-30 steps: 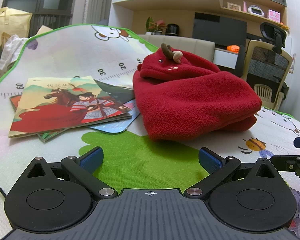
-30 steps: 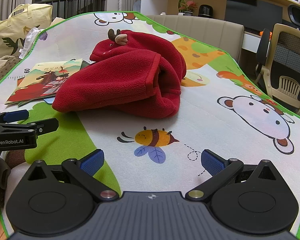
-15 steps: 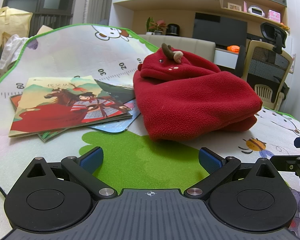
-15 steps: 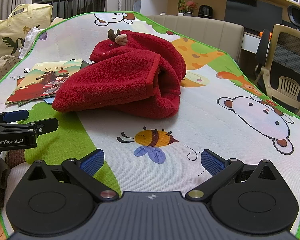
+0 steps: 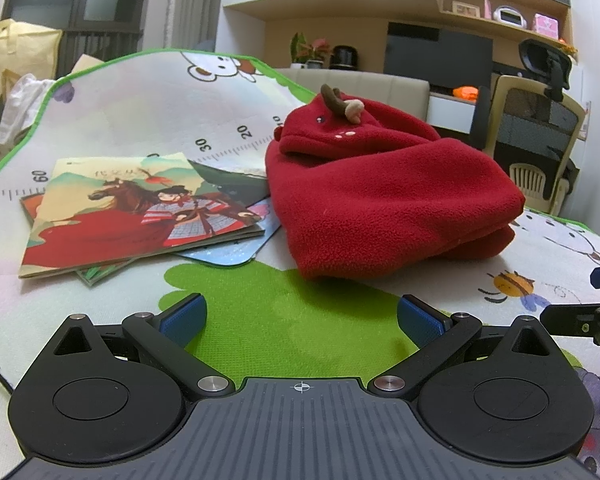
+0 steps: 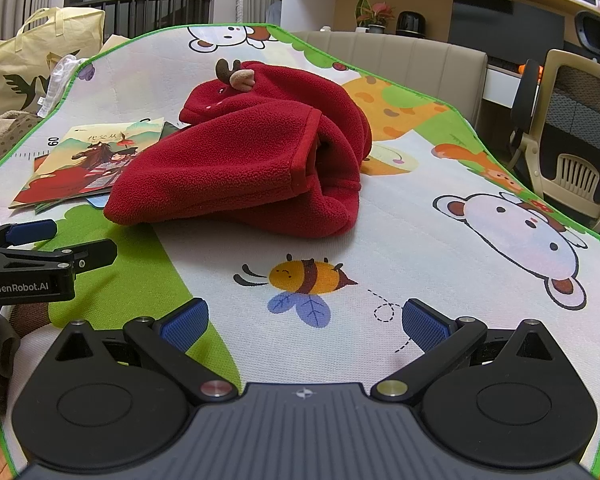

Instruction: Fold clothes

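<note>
Both the left tool [image 5: 302,316] and right tool [image 6: 305,320] gape wide, empty, near the folded red fleece [image 6: 252,160]

Both cameras sit low over the mat [image 5: 284,320], looking forward past their own fingers. The left one faces the books [image 5: 140,216], the right one the bee [image 6: 304,280]. Both see the red fleece [image 6: 252,160] close up.

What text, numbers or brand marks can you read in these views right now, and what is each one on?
"GenRobot.AI": on the side of the left gripper, seen from the right wrist.
"60", "30", "20": along the ruler scale printed on the play mat.
Title characters on the top picture book: too blurred to read.
Red fleece garment: no text visible.
</note>
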Demonstrator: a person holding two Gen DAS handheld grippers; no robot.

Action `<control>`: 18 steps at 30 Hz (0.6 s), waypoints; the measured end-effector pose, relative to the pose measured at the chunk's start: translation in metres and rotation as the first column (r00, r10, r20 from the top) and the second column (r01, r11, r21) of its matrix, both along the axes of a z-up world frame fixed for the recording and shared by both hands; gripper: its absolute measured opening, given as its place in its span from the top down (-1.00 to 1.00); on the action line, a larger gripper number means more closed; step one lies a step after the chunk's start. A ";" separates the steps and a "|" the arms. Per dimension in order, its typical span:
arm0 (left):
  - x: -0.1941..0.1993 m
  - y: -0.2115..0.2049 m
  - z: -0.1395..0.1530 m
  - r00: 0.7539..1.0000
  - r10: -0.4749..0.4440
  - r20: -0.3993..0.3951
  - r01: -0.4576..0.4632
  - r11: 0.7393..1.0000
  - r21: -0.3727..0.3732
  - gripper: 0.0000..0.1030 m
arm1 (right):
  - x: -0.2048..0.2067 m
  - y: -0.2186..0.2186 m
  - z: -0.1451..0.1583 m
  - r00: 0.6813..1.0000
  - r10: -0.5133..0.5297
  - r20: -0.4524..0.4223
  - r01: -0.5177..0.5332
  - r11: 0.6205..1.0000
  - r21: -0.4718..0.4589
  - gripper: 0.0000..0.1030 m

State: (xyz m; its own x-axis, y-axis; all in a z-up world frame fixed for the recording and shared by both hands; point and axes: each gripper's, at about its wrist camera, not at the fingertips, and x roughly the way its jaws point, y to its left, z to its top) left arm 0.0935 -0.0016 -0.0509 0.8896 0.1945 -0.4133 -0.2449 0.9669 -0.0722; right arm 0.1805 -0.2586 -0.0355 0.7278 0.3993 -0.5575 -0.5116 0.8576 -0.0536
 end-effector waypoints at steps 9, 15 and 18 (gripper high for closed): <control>0.001 0.000 -0.001 1.000 0.013 -0.012 -0.013 1.000 0.014 -1.00 | 0.000 0.000 0.000 1.000 -0.001 0.001 0.001 1.000 0.000 -1.00; 0.002 -0.001 -0.001 1.000 0.020 -0.015 -0.019 1.000 0.020 -1.00 | 0.000 0.000 0.000 1.000 -0.001 0.001 0.001 1.000 0.001 -1.00; 0.001 -0.001 -0.001 1.000 0.020 -0.015 -0.020 1.000 0.021 -1.00 | 0.000 0.000 0.000 1.000 -0.002 0.001 0.002 1.000 0.001 -1.00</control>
State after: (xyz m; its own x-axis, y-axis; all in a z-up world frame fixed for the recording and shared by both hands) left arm 0.0949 -0.0023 -0.0523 0.8790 0.2208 -0.4226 -0.2650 0.9630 -0.0482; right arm 0.1809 -0.2588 -0.0355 0.7291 0.3985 -0.5564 -0.5100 0.8585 -0.0534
